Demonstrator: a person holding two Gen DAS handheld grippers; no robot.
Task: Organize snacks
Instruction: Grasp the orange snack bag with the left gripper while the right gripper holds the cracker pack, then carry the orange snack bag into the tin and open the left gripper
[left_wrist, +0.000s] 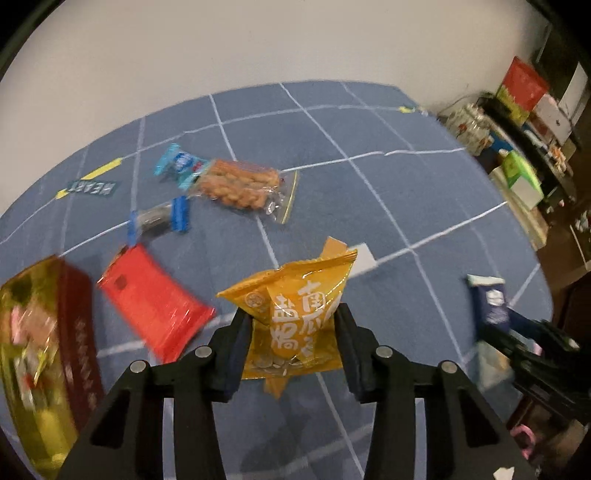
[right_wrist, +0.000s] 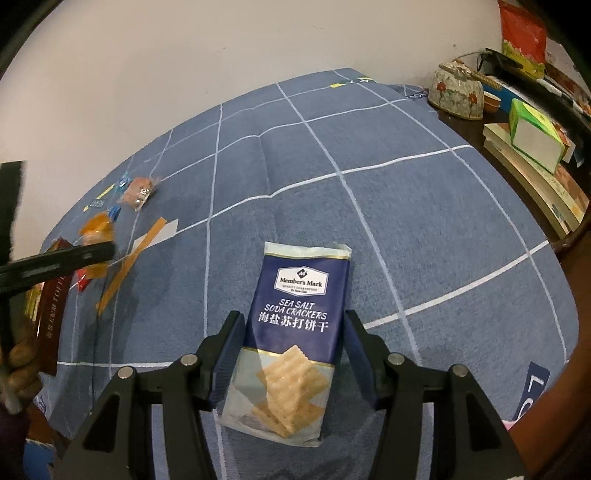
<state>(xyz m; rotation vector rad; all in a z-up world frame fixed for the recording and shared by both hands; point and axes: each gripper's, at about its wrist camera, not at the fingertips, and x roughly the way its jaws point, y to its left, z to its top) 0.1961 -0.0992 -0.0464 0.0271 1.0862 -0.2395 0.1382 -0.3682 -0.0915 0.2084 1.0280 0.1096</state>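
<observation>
Orange packet (left_wrist: 295, 317) pinched in left claw (left_wrist: 293, 328); right claw (right_wrist: 291, 332) grips crackers (right_wrist: 291, 332), red pouch (left_wrist: 151, 302) beside

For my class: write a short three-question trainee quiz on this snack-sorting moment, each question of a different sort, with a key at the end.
1. True or false: the left gripper has its fingers on either side of the yellow snack bag.
2. Multiple choice: what lies between the fingers of the right gripper? A) a red packet B) a blue soda cracker pack C) a green box
3. Short answer: in the left wrist view, which loose snack lies nearest the gold and dark red box on the blue checked cloth?

Key
1. True
2. B
3. The red packet
</observation>
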